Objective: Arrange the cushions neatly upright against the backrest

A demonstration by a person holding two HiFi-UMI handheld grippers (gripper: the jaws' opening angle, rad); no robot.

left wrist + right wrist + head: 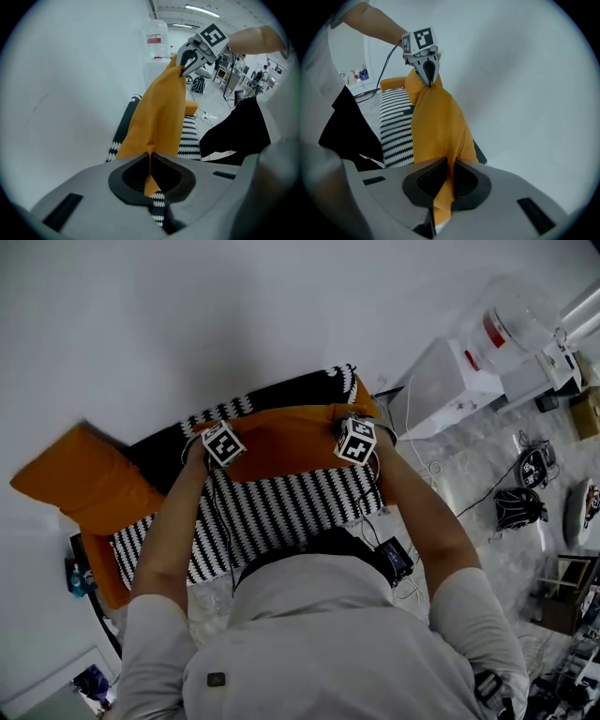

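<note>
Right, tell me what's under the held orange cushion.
The black-and-white striped seat shows below the orange cushion; the part directly beneath it is covered, so anything lying there cannot be seen.

light even and fairly bright, from ceiling strip lights (199, 8); mild glare on them. head view dimmer, with a dark shadow on the white wall (234, 315) at left. both gripper views fisheye: black vignetted corners, bent edges. orange cushion (159, 112) soft-focus nearest the lens.
</note>
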